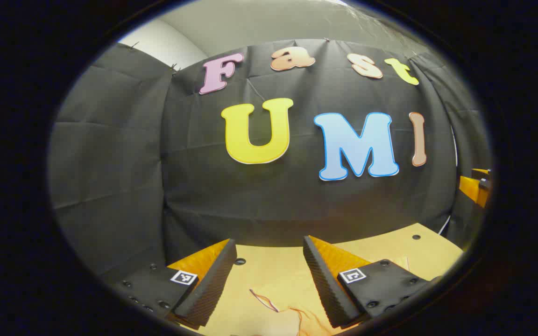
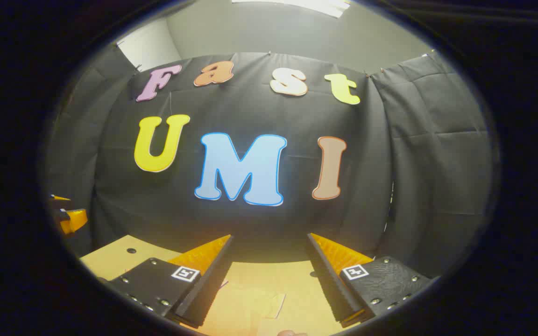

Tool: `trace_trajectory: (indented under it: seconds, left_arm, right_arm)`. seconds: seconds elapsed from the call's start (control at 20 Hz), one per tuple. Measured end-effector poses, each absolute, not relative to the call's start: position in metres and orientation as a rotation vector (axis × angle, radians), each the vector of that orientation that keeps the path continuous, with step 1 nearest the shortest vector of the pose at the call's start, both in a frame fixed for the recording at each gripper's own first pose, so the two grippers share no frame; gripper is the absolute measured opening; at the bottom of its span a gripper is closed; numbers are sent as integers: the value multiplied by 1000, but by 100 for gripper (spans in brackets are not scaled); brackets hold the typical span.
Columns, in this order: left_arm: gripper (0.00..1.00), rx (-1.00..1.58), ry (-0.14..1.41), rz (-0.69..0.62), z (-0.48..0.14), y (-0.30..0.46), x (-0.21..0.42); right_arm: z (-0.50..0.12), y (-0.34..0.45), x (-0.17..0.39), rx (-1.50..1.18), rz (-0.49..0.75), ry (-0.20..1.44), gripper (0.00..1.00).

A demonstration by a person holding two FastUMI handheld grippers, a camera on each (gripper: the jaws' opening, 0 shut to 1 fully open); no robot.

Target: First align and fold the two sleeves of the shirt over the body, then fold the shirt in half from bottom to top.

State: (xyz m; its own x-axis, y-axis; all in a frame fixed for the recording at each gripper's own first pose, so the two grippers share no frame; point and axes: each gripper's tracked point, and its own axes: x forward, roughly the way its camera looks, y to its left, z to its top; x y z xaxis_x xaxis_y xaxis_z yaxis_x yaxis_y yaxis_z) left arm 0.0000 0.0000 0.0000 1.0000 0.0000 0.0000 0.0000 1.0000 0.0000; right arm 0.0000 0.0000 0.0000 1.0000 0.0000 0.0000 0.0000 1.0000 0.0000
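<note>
Left gripper view: left gripper, fingers spread, nothing between them, square coded marker on each finger mount; no readable text. Shirt, pale fabric, near edge on wooden table.
Right gripper view: right gripper, spread likewise above the table.

a pale wooden table with small dark holes carries a pale cloth edge.

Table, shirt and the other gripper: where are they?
Table (image 1: pixel 430 247), left gripper view: bare top near a hole.
Shirt (image 1: pixel 297 319), left gripper view: fabric edge between the jaws.
Other gripper (image 2: pixel 70 219), right gripper view: its body at left edge.
</note>
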Motion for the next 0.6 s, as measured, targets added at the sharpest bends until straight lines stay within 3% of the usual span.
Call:
trace_trajectory:
  seconds: [0.6]
  left_arm:
    - [94, -10, 14, 15, -3, -3, 1]
  right_arm:
    - [-20, -5, 19, 12, 16, 50, 95]
